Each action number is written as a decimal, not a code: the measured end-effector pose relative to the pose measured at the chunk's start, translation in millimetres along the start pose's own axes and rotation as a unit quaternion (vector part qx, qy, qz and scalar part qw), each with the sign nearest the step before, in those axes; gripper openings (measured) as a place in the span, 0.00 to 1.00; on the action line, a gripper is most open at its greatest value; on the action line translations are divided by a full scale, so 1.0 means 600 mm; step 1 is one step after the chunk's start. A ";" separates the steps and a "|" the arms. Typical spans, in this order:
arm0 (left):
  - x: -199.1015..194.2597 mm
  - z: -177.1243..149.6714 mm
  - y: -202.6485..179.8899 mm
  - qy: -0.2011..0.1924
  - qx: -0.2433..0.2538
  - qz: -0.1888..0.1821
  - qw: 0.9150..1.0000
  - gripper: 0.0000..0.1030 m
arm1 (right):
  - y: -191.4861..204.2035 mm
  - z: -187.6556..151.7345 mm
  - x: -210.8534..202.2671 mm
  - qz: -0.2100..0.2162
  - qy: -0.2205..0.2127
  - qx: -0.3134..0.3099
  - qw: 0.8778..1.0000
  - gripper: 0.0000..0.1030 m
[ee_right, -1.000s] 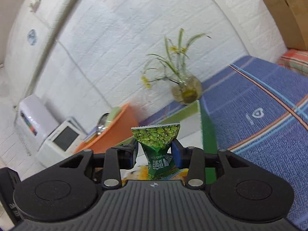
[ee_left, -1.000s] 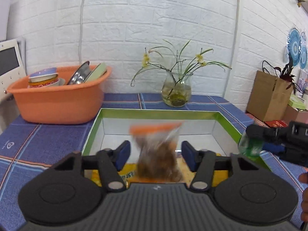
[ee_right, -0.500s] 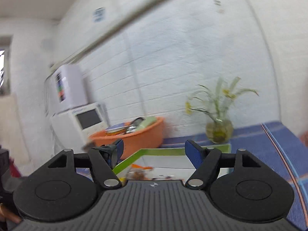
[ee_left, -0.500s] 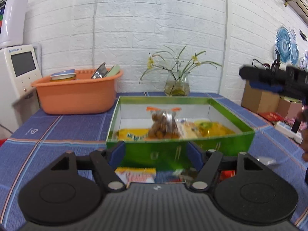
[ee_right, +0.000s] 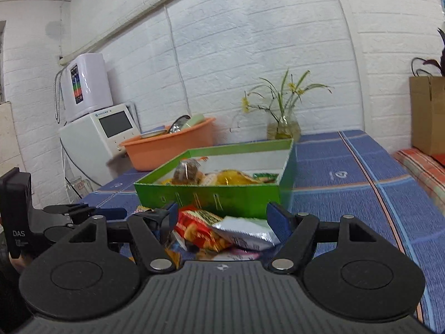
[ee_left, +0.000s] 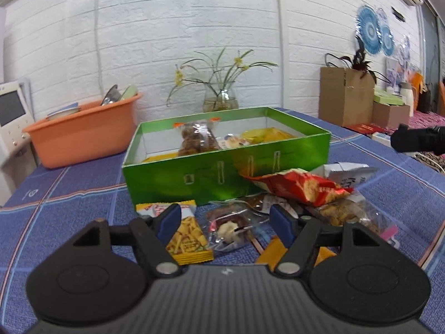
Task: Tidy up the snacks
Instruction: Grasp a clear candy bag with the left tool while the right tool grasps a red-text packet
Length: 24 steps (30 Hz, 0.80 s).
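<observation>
Both bags now lie in the green box (ee_left: pixel 222 172): each hand-held gripper, left (ee_left: pixel 224 224) and right (ee_right: pixel 222 218), has just spread and holds nothing. Both have pulled back over the loose snack pile (ee_left: pixel 294 192) on the near worktop (ee_left: pixel 69 206), so next picks likely come from there

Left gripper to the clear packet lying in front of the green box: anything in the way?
Nothing visible. The open left gripper frames the clear plastic snack packet, with the yellow fries packet lying beside its left finger.

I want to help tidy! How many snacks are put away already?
Several packets already lie in the green box, among them a clear bag of brown snacks. Both grippers, left and right, are open and empty. A pile is left on the table: red bag, yellow packet, silver packet.
</observation>
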State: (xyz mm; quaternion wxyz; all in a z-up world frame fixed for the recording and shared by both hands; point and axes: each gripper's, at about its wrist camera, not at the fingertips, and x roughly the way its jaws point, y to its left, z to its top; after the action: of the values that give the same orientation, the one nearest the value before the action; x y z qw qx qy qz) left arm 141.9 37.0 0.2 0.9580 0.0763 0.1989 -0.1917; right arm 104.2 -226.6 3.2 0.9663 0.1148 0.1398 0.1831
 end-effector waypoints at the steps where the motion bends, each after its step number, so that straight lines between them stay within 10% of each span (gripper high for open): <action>1: 0.002 0.000 -0.003 0.001 0.005 -0.005 1.000 0.69 | -0.009 -0.002 0.002 0.004 0.003 0.017 1.000 1.00; 11: 0.044 0.013 -0.014 0.041 0.062 -0.047 0.996 0.69 | -0.087 -0.028 0.019 0.021 0.031 0.209 0.977 1.00; 24: 0.097 0.022 0.010 0.096 0.071 -0.059 0.991 0.69 | -0.083 -0.039 0.020 0.050 0.056 0.206 0.976 1.00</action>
State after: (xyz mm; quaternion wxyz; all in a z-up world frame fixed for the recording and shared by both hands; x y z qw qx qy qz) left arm 198.1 19.7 -11.0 0.9135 0.1508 0.2803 -0.2536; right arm 123.7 -263.3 -35.3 0.9020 0.3083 0.2225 0.2047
